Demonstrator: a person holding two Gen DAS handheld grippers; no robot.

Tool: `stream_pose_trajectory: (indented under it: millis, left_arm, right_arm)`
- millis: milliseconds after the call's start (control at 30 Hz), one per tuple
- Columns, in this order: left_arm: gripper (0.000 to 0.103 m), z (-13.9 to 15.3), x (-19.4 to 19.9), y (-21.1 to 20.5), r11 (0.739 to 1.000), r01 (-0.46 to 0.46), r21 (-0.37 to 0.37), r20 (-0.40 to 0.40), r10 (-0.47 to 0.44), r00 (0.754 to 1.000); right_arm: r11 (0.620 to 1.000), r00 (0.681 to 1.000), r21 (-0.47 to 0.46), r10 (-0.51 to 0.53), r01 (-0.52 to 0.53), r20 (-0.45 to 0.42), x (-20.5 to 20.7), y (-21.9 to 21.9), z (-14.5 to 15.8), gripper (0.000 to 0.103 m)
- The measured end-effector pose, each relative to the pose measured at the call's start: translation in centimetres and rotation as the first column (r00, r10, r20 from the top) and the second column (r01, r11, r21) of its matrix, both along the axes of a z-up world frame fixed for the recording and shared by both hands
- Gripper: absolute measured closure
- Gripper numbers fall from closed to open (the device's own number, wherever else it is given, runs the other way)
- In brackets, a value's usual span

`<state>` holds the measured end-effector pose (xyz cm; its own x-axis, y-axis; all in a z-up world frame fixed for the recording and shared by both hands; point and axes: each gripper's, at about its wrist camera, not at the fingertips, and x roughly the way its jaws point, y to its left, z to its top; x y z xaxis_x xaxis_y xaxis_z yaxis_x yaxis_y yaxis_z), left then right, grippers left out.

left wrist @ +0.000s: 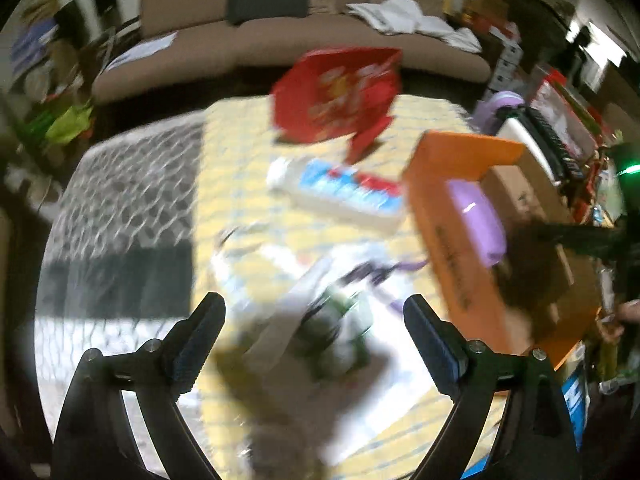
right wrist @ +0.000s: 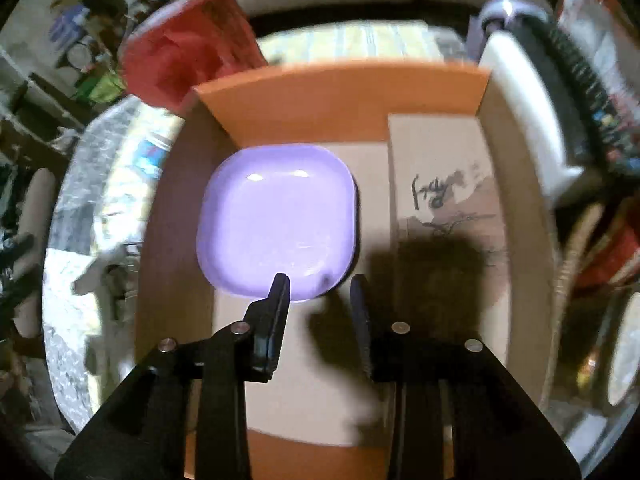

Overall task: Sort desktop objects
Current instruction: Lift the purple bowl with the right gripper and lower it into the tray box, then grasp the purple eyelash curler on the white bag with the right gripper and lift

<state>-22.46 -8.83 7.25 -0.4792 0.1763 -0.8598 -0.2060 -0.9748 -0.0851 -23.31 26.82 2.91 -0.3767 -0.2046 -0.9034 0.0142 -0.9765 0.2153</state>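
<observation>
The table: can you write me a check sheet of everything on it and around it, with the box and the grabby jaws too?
Surface: table under a yellow checked cloth, grey patterned cover at its left.
Job's things: purple case lying inside the orange box; red snack bag and white-and-blue pack on the cloth.
Clutter: blurred heap of small items near the left gripper; too smeared to name.
Grippers: left gripper jaws wide, nothing between them; right gripper jaws apart above the box, clear of the case.
Cables: a purple cord in the heap, blurred.
Surroundings: beige sofa with a dark cushion; stacked goods on both sides.
</observation>
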Motion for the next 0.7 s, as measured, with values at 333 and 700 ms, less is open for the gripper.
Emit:
stream_pose_trajectory:
  millis: [333,700]
  left_arm:
    - [0.010,-3.8,3.9,-3.9,0.999,-0.012,0.041,0.033,0.010,0.999]
    - [0.010,-5.3,6.0,-4.4,0.994,0.009,0.107,0.055,-0.015,0.998]
  right_arm:
    - [0.962,0.956,0.011,0.274,-0.274,-0.103,2.0,-11.7,5.4,0.056]
    - [0.885,0.925,0.272,0.373,-0.377,0.069,-1.3,-22.2,-2.4,0.063]
